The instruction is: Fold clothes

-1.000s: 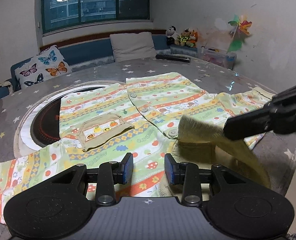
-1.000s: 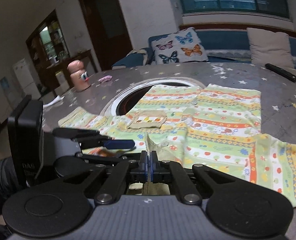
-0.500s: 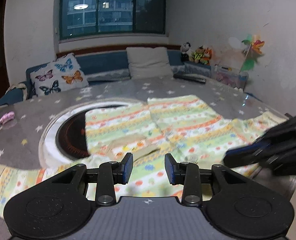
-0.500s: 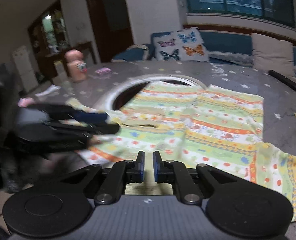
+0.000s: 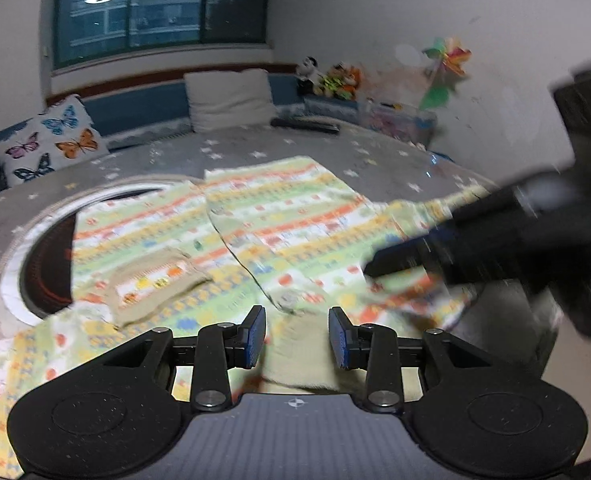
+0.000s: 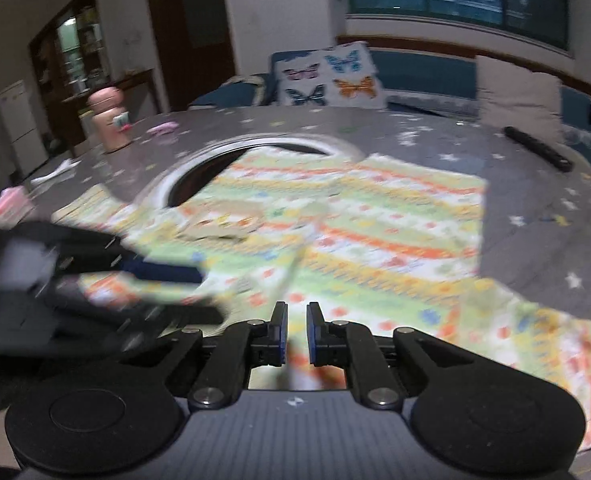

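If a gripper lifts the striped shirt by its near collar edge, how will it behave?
The striped shirt looks like thin cloth lying flat with soft wrinkles, so it will probably droop. On the smooth-looking star-print table it may slide and bunch when pushed.

The left gripper (image 5: 296, 338) points forward and slightly downward, its blue-padded fingers (image 5: 255, 334) parted with a clear gap between them and pressing on nothing. The right gripper (image 6: 294, 334) tilts downward too, its fingers (image 6: 280, 332) only a narrow slit apart and gripping nothing, and it shows blurred in the left view.
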`<action>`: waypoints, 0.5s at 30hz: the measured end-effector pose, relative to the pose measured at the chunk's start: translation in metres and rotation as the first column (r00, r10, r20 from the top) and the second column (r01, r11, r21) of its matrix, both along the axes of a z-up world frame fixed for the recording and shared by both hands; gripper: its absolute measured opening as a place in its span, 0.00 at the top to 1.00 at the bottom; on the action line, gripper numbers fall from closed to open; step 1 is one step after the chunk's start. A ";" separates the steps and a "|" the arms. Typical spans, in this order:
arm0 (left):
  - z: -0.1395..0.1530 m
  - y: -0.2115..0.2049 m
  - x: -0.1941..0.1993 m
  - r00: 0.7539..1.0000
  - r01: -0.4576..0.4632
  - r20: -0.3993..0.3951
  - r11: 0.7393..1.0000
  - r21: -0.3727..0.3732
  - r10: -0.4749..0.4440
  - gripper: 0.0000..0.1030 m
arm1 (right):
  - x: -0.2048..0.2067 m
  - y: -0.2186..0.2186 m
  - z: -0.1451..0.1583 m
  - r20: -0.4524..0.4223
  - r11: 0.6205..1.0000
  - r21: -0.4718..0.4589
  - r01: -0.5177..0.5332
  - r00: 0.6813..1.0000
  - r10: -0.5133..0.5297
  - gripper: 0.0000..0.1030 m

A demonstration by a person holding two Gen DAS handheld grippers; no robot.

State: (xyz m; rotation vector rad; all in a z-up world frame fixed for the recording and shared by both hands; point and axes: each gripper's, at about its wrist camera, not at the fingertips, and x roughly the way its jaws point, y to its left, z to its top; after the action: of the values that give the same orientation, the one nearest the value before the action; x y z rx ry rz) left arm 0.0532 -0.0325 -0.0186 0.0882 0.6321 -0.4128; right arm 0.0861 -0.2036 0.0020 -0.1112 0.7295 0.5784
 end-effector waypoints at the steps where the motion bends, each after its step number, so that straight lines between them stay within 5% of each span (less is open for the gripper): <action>1: -0.003 -0.001 -0.001 1.000 0.009 -0.008 1.000 0.004 -0.009 0.64 | 0.005 -0.001 0.000 0.003 1.000 -0.007 0.010 1.000 -0.010 0.91; 15: -0.009 0.003 -0.003 0.998 0.055 -0.014 0.998 0.001 -0.055 0.64 | 0.131 -0.016 -0.027 0.006 0.973 -0.088 0.215 0.976 -0.215 0.89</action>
State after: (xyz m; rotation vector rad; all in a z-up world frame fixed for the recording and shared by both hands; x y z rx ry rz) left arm 0.0500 -0.0291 -0.0280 0.1046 0.6444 -0.4666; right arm 0.2172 -0.2199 -0.0254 -0.1110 0.7592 0.3393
